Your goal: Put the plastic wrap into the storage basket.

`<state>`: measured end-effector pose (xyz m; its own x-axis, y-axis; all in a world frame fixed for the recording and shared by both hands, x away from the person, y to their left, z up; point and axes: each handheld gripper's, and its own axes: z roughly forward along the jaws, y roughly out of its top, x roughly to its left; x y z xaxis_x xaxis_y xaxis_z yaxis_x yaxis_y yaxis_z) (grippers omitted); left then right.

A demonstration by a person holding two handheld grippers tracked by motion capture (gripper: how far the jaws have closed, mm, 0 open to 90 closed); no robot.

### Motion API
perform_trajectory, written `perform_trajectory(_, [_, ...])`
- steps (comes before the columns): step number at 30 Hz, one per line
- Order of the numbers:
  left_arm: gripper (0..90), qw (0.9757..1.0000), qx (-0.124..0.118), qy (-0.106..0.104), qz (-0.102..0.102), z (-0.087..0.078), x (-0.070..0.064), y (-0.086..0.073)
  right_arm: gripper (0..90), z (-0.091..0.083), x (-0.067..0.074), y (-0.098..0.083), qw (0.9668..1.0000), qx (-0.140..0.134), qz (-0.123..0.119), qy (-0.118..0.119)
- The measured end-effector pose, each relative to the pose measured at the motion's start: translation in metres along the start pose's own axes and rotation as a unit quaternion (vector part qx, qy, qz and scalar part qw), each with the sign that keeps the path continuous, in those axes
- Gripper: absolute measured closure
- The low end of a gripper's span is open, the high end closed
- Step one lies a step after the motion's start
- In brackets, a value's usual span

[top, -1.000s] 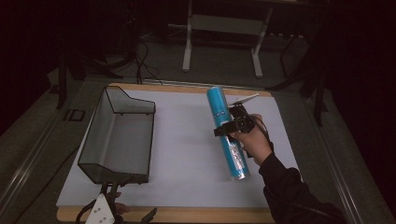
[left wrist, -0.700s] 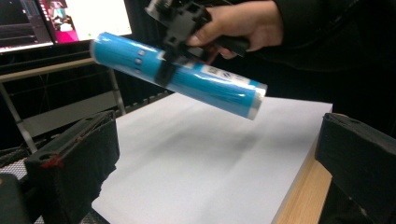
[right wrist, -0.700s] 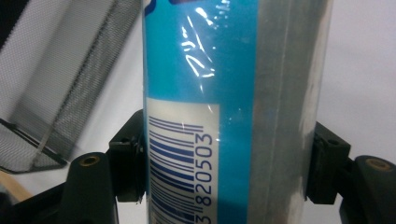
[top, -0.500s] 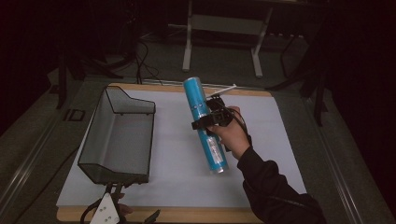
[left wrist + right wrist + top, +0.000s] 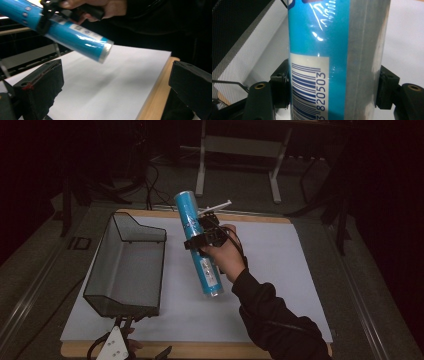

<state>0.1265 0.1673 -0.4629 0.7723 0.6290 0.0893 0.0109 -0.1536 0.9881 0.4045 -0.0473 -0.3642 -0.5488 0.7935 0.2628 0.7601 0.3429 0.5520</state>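
Observation:
A long blue tube with a barcode label hangs tilted above the white mat, its upper end pointing away from me. My right gripper is shut on its middle, just right of the dark mesh basket. In the right gripper view the tube is squeezed between both pads. My left gripper rests at the table's near edge below the basket. Its jaws stand wide apart with nothing between them, and the tube shows beyond them in the other hand.
The wooden table edge runs along the mat's near side. A metal stand and cables lie on the dark floor beyond the table. Bare mat stretches to the right of the tube.
My right gripper has carried the blue tube leftward across the mat, from the right half to just beside the mesh basket. The left gripper has hardly moved.

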Motion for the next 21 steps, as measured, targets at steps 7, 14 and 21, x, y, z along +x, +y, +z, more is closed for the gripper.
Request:
perform_trajectory(7, [0.6, 0.9998, 0.004, 0.016, -0.006, -0.004, 0.002, -0.001, 31.6, 0.013, 0.026, 0.013, 0.9998, -0.012, -0.012, 0.004])
perform_trajectory(14, [0.6, 0.9998, 0.003, 0.013, -0.015, -0.009, 0.000, -0.001, 31.6, 0.027, 0.050, 0.024, 0.9995, -0.021, -0.017, 0.013])
perform_trajectory(21, [0.6, 0.9995, 0.004, 0.026, -0.019, -0.014, -0.001, -0.002, 31.6, 0.039, 0.076, 0.037, 0.9990, -0.033, -0.018, 0.023])
